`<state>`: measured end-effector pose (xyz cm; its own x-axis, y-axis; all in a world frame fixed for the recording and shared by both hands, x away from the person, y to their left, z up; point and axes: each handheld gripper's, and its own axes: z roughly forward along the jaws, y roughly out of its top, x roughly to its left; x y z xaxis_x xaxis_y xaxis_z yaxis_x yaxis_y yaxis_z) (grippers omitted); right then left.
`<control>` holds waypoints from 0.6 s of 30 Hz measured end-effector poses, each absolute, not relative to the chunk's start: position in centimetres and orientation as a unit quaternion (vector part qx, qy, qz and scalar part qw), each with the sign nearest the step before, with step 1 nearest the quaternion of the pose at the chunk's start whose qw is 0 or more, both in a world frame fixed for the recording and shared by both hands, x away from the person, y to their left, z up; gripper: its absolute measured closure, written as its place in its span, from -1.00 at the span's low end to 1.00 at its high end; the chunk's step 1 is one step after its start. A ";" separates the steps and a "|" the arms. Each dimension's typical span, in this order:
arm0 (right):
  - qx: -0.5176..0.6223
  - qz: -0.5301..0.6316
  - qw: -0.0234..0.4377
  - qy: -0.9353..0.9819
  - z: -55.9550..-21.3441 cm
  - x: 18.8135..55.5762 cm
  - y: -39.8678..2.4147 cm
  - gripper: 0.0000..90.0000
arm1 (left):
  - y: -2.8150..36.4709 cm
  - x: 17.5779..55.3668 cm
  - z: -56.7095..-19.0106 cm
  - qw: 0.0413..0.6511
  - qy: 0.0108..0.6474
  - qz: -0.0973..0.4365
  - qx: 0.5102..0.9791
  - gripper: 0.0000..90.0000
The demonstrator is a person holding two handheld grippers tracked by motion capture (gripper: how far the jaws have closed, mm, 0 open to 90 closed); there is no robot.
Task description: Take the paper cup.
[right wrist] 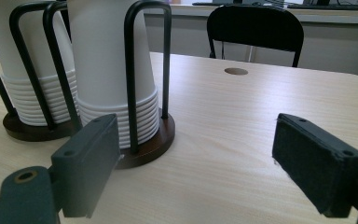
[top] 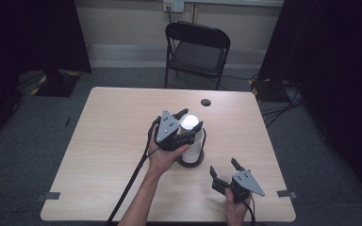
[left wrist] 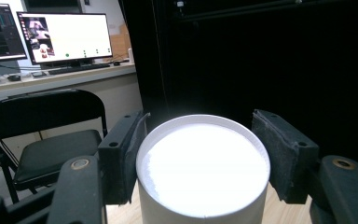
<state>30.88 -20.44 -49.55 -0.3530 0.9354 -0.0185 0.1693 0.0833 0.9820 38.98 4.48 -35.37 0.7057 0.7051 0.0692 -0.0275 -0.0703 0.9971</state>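
Writing: none legible | left gripper (top: 185,123) pinching cup stack (top: 191,136) | right gripper (top: 224,168) spread

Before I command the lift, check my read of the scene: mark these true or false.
1. The left gripper has its jaws on either side of the top of the white cup stack. True.
2. The right gripper carries a cup. False: its jaws stand open and empty over the table.
3. The cups sit in a holder with black wire loops on a dark round base. True.
4. The chair beyond the table is white. False: it is a black folding chair.
5. The cup stack lies on its side. False: it stands upright in the holder.
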 end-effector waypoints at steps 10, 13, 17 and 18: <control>0.433 0.520 0.368 0.638 -49.6 30.9 -20.4 -0.68 | 5.2 37.7 -34.7 0.643 0.243 0.285 0.668 -0.19; 0.433 0.520 0.368 0.638 -49.6 30.9 -20.4 -0.68 | 5.7 37.4 -34.7 0.643 0.243 0.280 0.670 -0.19; 0.433 0.518 0.368 0.639 -49.5 30.9 -20.4 -0.68 | 6.2 37.1 -34.7 0.645 0.246 0.274 0.669 -0.19; 0.433 0.518 0.367 0.640 -49.5 30.9 -20.4 -0.68 | 6.4 37.1 -34.7 0.644 0.247 0.273 0.670 -0.19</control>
<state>30.92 -20.41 -49.53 -0.3566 0.9340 -0.0213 0.1745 0.0890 0.9806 37.08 6.42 -34.71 0.7281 0.6839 0.0474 -0.0209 -0.0470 0.9987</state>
